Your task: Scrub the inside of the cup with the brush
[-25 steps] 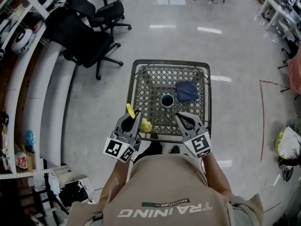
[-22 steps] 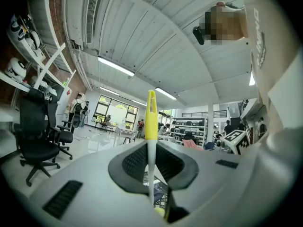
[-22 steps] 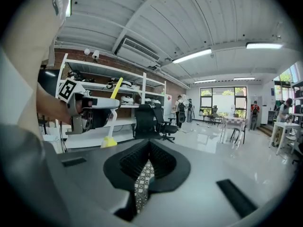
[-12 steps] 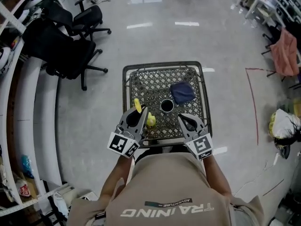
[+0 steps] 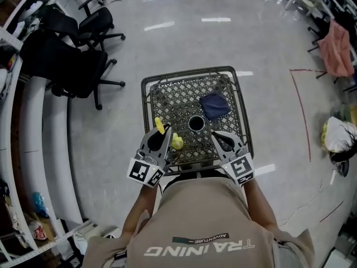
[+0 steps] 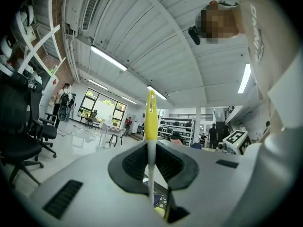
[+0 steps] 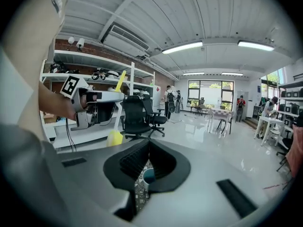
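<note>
Advanced toward the cup (image 5: 196, 123) on the mesh table (image 5: 173, 96), the left gripper (image 5: 161, 135) stays clamped on the yellow brush (image 5: 160, 126), while the right gripper (image 5: 218, 137) is closed, empty.

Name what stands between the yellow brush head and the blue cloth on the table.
The cup stands there, upright on the mesh table, with the brush on one side and the cloth on the other; the head view shows it.
</note>
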